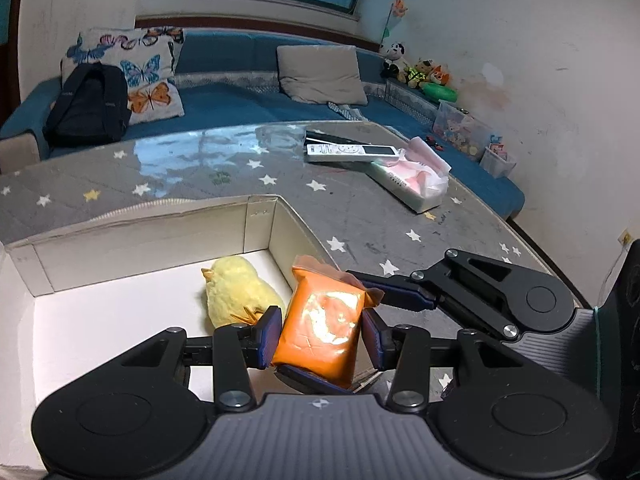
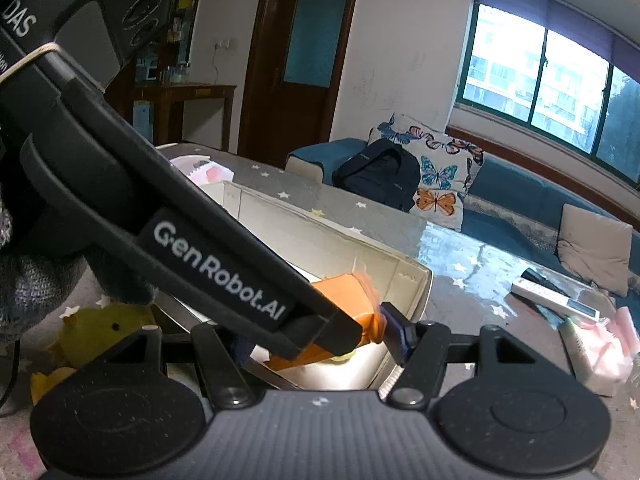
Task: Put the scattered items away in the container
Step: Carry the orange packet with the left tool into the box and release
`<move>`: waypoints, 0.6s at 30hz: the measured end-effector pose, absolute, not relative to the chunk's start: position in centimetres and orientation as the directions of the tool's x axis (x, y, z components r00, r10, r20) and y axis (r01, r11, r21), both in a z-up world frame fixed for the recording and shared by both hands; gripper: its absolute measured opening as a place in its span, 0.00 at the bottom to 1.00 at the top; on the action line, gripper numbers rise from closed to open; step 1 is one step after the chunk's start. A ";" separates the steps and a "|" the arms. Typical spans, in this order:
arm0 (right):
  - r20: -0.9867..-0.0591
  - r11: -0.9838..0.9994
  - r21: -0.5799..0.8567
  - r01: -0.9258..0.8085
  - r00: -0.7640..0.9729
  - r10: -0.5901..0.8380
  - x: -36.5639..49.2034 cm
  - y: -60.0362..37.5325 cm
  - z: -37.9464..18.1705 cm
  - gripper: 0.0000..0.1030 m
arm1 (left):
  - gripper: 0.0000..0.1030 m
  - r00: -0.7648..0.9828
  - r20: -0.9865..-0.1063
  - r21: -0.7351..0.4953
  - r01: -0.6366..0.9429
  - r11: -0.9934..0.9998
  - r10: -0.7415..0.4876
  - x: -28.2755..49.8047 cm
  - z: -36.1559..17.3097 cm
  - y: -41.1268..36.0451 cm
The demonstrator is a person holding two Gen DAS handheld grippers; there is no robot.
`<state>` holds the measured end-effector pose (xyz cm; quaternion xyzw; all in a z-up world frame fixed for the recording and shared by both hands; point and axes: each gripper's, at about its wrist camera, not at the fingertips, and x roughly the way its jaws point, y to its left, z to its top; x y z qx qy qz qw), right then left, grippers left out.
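Right wrist: left gripper point(image 2: 340, 332) reads "GenRobot.AI".

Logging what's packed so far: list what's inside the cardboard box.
Inside the cardboard box: a yellow plush chick on the floor, and the orange packet over it, pinched by the left gripper. Near corner hidden behind the gripper.

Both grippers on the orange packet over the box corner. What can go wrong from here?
1. The left gripper and the right gripper both bracket the orange packet; if they move apart together, its thin wrapper might tear.
2. The packet hangs above the box wall; released now, it may tip outside.
3. It could land on the yellow plush chick and sit proud.
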<state>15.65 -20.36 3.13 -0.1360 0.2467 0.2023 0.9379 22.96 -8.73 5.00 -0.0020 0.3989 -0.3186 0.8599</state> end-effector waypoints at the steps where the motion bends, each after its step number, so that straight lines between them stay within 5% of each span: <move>1: -0.521 0.881 -0.154 -0.447 0.795 0.312 15.8 -20.4 3.0 0.62 | 0.45 0.476 -0.685 -0.267 0.541 0.797 -0.552 23.2 4.8 -8.7; 18: -0.562 0.879 -0.134 -0.457 0.766 0.313 17.2 -20.6 1.9 0.62 | 0.46 0.459 -0.707 -0.288 0.508 0.812 -0.538 24.4 3.6 -8.5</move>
